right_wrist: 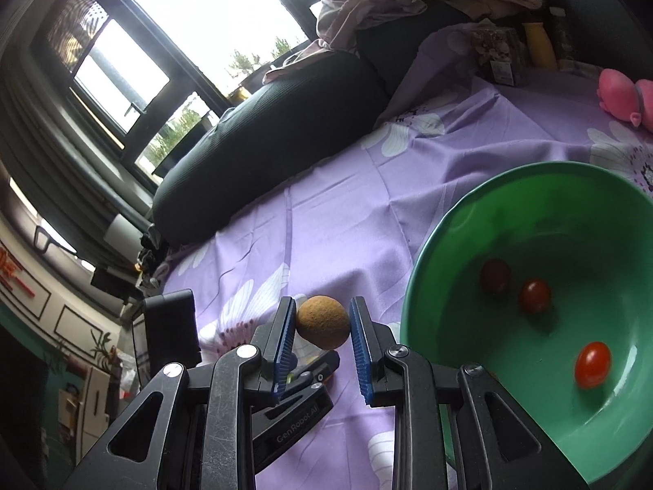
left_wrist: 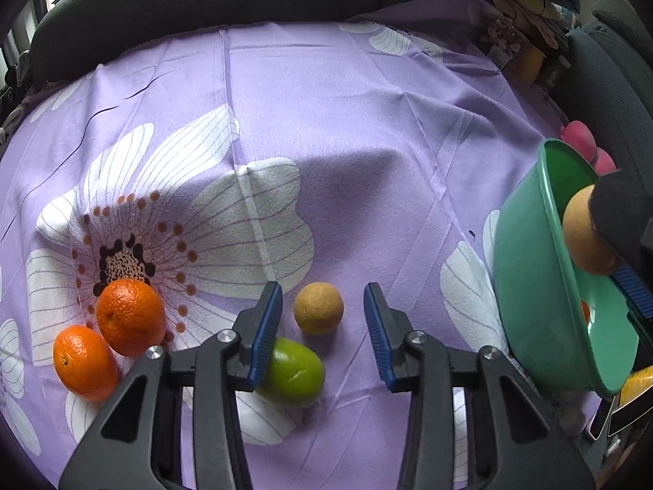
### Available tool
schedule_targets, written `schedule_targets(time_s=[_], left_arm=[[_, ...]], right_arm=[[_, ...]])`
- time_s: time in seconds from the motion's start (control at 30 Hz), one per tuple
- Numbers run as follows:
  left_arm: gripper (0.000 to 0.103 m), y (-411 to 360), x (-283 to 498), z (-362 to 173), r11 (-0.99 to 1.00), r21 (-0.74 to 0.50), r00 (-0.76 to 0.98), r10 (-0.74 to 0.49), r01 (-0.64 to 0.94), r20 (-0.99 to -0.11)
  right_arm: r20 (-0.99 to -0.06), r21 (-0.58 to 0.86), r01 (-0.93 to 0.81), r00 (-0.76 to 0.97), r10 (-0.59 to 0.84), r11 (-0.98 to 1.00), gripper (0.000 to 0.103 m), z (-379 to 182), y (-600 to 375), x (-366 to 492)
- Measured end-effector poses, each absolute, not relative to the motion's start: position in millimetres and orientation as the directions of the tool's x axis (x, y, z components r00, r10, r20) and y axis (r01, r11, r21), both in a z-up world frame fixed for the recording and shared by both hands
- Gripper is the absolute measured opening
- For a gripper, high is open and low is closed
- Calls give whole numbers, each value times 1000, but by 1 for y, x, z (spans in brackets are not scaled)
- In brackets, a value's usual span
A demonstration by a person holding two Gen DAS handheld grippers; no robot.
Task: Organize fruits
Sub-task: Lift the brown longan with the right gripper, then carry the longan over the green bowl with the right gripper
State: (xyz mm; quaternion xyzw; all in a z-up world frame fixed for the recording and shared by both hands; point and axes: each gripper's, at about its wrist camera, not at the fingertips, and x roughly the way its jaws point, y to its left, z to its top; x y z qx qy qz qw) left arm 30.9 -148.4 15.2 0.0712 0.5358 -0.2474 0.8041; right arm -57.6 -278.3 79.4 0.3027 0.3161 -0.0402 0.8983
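While the right gripper (right_wrist: 322, 328) pinches a tan round fruit (right_wrist: 323, 321) between its blue pads just left of the green bowl (right_wrist: 469, 220), the left gripper (left_wrist: 322, 326) hangs over the purple flowered cloth (left_wrist: 326, 122) with its fingers spread and nothing clamped. Left of the bowl, a yellowish round fruit (left_wrist: 318, 308) lies between those spread tips, a green fruit (left_wrist: 294, 373) sits just nearer by the left pad, and two oranges (left_wrist: 130, 316) touch farther left. Inside the bowl lie three small red tomatoes (right_wrist: 592, 364).
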Motion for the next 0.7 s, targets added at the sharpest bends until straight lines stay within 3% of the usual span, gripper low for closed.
schedule_targets(time_s=[0.13, 0.7], left_arm=[[26, -148, 32, 11, 876, -138, 320, -310, 462, -895], [25, -125, 15, 25, 925, -198, 441, -334, 326, -833]], right_arm=[[-594, 514, 262, 796, 118, 817, 26, 79, -277, -59], [-622, 492, 304, 779, 85, 816, 26, 72, -276, -57]])
